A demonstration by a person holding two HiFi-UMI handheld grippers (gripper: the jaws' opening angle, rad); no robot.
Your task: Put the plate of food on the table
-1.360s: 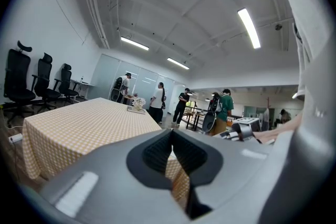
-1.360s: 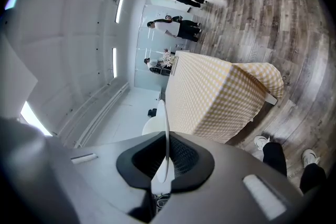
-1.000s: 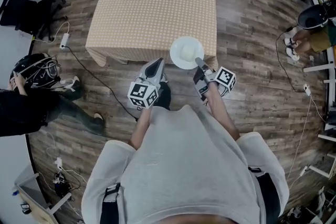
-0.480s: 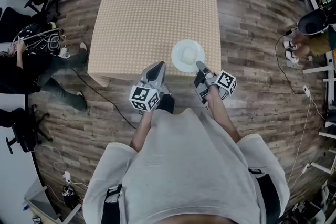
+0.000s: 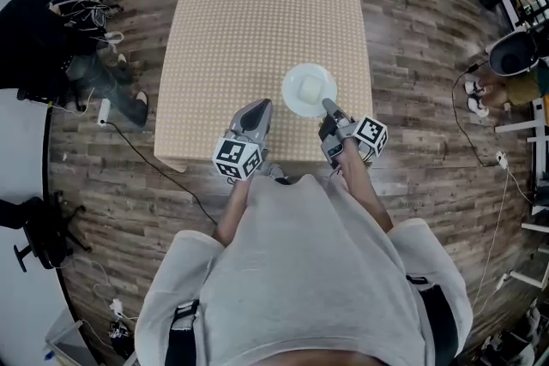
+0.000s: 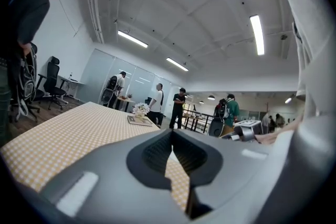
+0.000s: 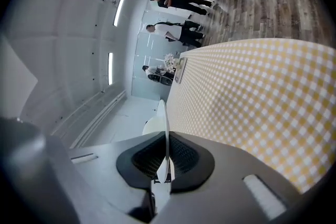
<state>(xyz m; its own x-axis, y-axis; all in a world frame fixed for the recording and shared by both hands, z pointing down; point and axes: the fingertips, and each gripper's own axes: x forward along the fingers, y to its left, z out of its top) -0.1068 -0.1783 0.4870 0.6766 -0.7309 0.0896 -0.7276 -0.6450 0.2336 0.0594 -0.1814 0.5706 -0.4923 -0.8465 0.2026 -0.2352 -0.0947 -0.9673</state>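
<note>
1. Head view: the plate of food (image 5: 309, 90) is over the checkered table (image 5: 249, 30), at its near end, held by the right gripper (image 5: 328, 109).
2. Left gripper view: the left gripper (image 6: 170, 136) is clenched and empty.
3. Right gripper view: the jaws pinch the plate's rim.

The tablecloth (image 5: 257, 30) is matt checked fabric; the floor (image 5: 412, 141) is grained wood planks; the plate (image 5: 292, 105) looks smooth, white.

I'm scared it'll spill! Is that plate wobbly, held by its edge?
Probably tippy: the right gripper pinches the plate at one rim only. It looks stiff, not sagging. The food might slide if tilted.
</note>
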